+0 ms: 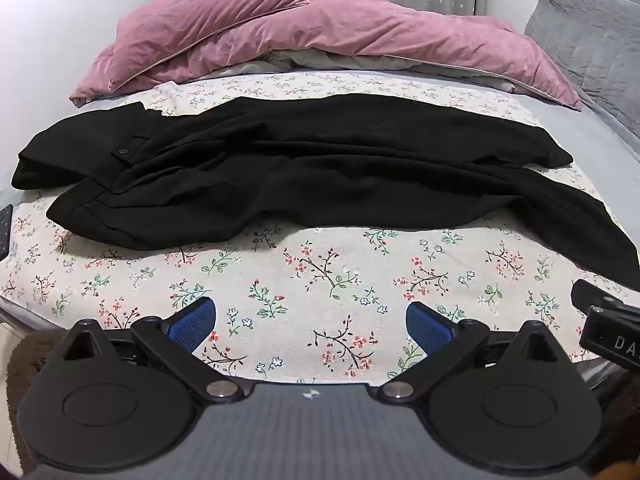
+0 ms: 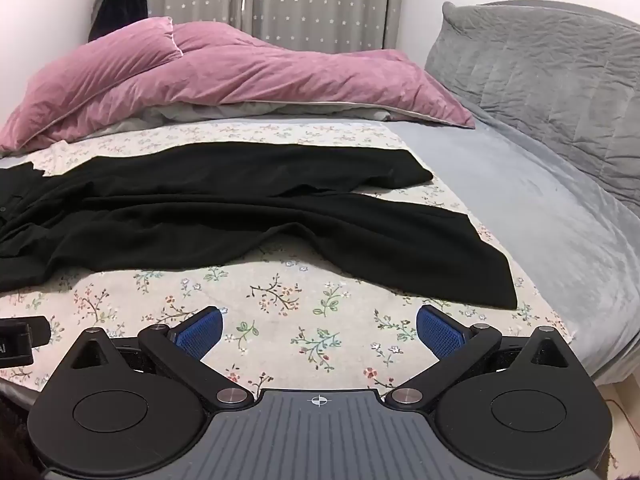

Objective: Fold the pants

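Black pants [image 1: 300, 176] lie spread sideways across the floral sheet [image 1: 320, 280], waistband to the left, legs running right. In the right wrist view the pants [image 2: 240, 216] show both leg ends, the near one [image 2: 472, 272] reaching toward the bed's front right. My left gripper [image 1: 311, 326] is open and empty, hovering over the sheet in front of the pants. My right gripper [image 2: 320, 332] is open and empty, also short of the pants. The right gripper's body shows at the right edge of the left wrist view [image 1: 608, 328].
A pink duvet [image 1: 304, 28] is heaped at the back of the bed. A grey quilted headboard cushion [image 2: 560, 92] stands on the right, with grey sheet [image 2: 540, 220] beside the floral one. Curtains [image 2: 312, 4] hang behind. A dark object [image 1: 5, 232] sits at the left edge.
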